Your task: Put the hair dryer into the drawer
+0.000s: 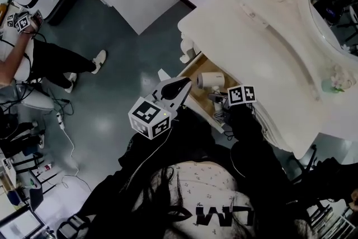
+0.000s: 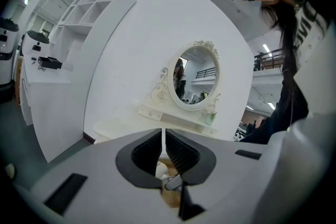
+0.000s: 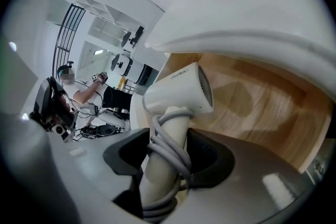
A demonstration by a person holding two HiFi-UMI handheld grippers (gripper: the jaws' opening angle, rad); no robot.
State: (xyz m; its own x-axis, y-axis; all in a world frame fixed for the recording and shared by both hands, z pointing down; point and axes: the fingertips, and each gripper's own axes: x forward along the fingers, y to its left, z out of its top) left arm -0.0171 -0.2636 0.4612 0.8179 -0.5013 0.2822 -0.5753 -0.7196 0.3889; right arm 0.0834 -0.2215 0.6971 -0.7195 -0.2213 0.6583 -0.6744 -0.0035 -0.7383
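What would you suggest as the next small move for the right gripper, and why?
Probably lower the right gripper a little, so the hair dryer settles onto the wooden bottom of the open drawer. The jaws are clamped on its cord-wrapped handle, and its body seems to hang above the wood, not resting yet; releasing now would likely drop it.

Jaws grip hair dryer (image 3: 178, 94) handle (cord (image 3: 169, 150) coiled) over drawer (image 3: 262, 107).

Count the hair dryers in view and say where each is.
1. The hair dryer is in the right gripper, whose jaws clamp its cord-wrapped handle, over the open drawer. Others could be hidden deeper in the drawer.
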